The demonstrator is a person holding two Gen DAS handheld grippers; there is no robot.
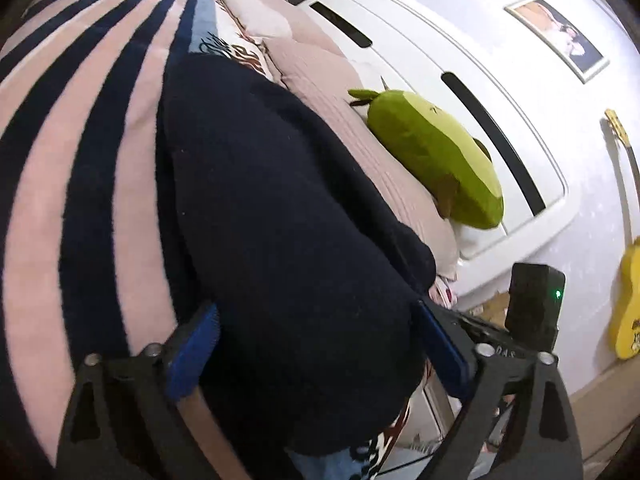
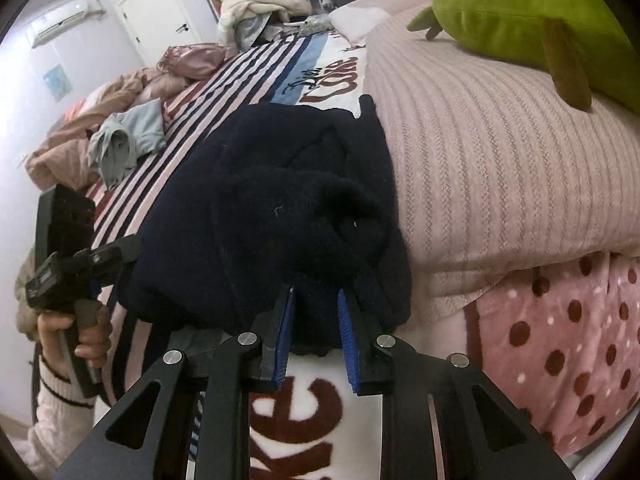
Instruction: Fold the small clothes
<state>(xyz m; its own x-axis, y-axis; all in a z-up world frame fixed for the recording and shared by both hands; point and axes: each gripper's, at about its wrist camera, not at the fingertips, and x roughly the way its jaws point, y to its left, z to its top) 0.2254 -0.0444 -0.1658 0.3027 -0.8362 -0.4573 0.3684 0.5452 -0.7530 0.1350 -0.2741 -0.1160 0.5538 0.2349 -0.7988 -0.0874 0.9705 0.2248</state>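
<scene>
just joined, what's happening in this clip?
A person is folding a dark navy garment on a bed with a striped blanket. The right tongs sit at its near edge, jaws narrowly apart with fabric bunched between them. The left tongs are spread wide around the garment's other side. A green plush lies on the pink pillow beside it.

The bulky dark navy knitted garment [image 2: 280, 216] lies on the striped fleece blanket with lettering [image 2: 224, 80]. Just right of the garment sits the pink ribbed quilted pillow [image 2: 500, 168], touching its edge, with the green avocado-shaped plush toy [image 2: 532, 28] on top. Left of and behind the garment lies a crumpled grey-green small cloth [image 2: 120, 140] on the same blanket.
</scene>
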